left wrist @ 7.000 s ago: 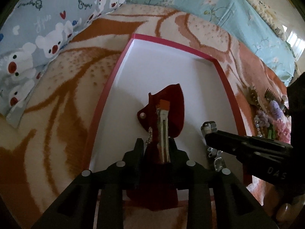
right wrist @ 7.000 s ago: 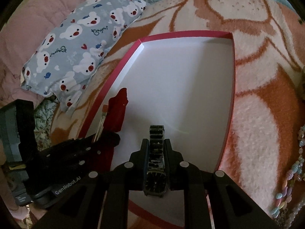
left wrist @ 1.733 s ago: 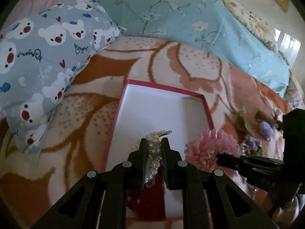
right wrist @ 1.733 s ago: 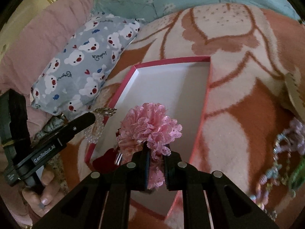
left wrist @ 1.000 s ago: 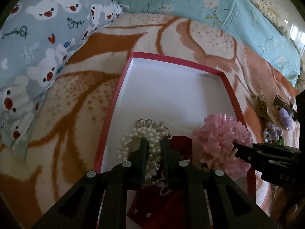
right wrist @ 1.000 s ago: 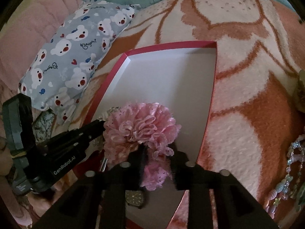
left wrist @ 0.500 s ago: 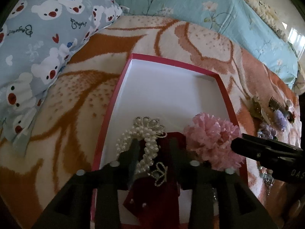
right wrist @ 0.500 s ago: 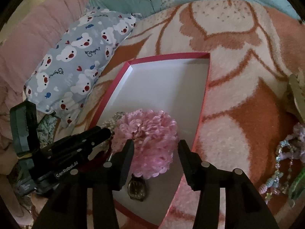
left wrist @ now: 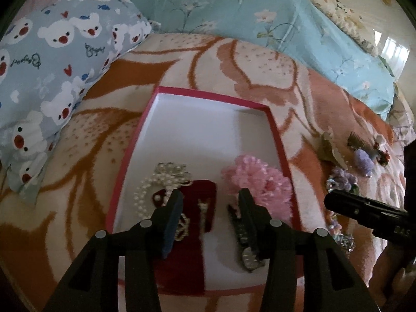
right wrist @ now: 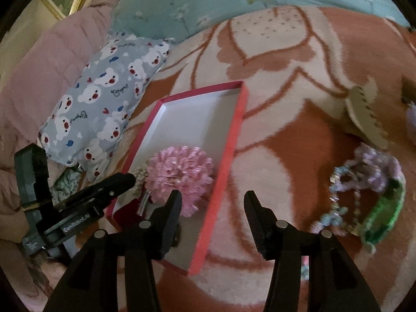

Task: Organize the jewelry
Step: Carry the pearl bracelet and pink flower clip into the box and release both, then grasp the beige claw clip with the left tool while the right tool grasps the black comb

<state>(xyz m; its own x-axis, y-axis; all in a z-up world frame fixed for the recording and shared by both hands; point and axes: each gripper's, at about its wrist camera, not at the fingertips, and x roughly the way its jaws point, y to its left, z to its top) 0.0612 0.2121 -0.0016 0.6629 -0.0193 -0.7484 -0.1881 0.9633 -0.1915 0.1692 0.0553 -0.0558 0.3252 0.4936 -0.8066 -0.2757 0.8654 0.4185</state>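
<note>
Shallow cardboard box, red rim, white inside, rectangular, lying on fuzzy blanket w/ orange-and-cream leaf pattern. Landmark = box.

Inside box, near end: pink frilly flower, round, ruffled, by right wall; pearl piece, beaded loops w/ silvery top, by left wall; dark red velvet pouch betw. the two, flat, partly under pearls; wristwatch, metal link band, round face, below flower. Far half of box bare white.

Left gripper above near end of box, jaws opening, nothing betw. them, pads clear of pearls & pouch. Right gripper over box's right wall & blanket just outside, jaws apart, empty, flower left of fingers, not touched.

Outside box, right side: cream toothed hair clip, purple bead cluster, green band, pale bead string, all loose on blanket, apart from box. Left of box: soft pillow, blue w/ white bear print. Beyond far end: teal floral pillow.
</note>
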